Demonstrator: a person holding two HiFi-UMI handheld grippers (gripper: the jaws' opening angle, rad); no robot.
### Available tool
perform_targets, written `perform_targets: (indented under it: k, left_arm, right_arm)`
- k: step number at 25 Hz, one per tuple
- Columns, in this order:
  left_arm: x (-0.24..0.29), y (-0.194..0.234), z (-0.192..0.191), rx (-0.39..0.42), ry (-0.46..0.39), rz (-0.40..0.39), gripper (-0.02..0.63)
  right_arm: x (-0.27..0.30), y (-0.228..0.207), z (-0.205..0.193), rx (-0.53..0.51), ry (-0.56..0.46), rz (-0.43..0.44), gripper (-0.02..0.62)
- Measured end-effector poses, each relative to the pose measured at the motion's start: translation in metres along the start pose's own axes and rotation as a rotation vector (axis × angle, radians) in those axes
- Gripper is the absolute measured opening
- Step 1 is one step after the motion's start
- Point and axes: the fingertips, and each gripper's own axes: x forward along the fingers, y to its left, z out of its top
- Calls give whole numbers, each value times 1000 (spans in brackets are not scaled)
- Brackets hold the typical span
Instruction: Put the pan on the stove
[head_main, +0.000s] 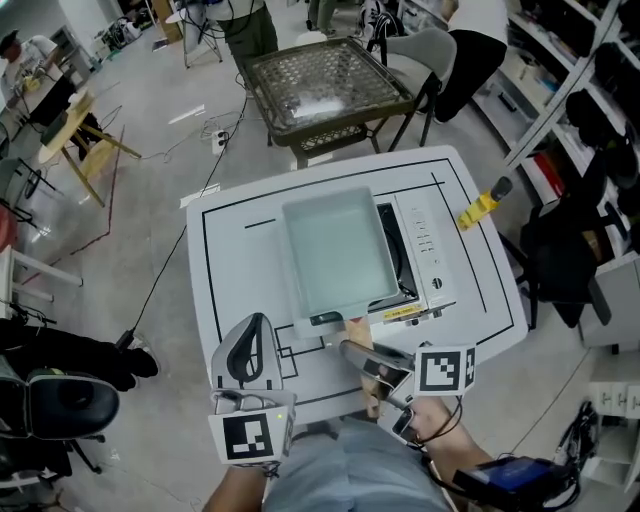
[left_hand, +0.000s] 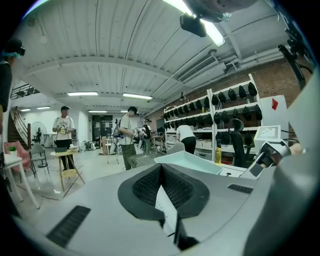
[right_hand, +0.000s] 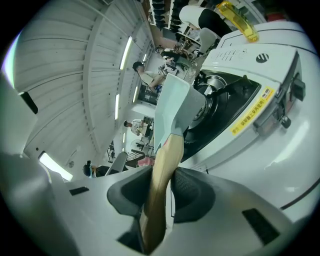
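On the left, the left gripper (head_main: 256, 328) hovers low over the near edge of the white table (head_main: 230, 270), and its own view shows the two dark pads (left_hand: 145, 187) pressed together with nothing caught between them. So that tool is closed and empty. Just to its right is the pan (head_main: 335, 255), a pale green square one. It is out over the left part of the stove (head_main: 430, 255) and covers most of the black cooking well. I can't tell from here whether its base rests on the stove or floats just above it. The pan's wooden handle (head_main: 350, 325) runs back toward the person and goes straight into the right gripper (head_main: 352, 350). That gripper's view shows the jaws about half closed, both pads clamped on the handle (right_hand: 162, 170), with the pan's body edge-on beyond them. Farther right, a strip of the burner (head_main: 395, 245) shows beside the pan, then the stove's white control panel. At the table's far right edge lies a yellow tool (head_main: 478, 208) with a dark grip, well apart from the pan.
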Motion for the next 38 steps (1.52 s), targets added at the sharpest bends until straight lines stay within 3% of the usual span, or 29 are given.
perform_targets:
  k: [24, 29, 33, 38]
  left_arm:
    - [37, -20, -4, -11, 9, -23, 18]
    - [32, -17, -7, -15, 13, -14, 18]
    - [28, -16, -4, -14, 5, -11, 18]
    - [18, -14, -3, -6, 4, -11, 18]
  right_arm:
    - [-15, -24, 31, 74, 17, 1, 133]
    - [-14, -20, 34, 72, 12, 58, 144]
    - [-17, -19, 38, 71, -21, 83, 192]
    - [-36, -25, 47, 52, -112, 71, 206]
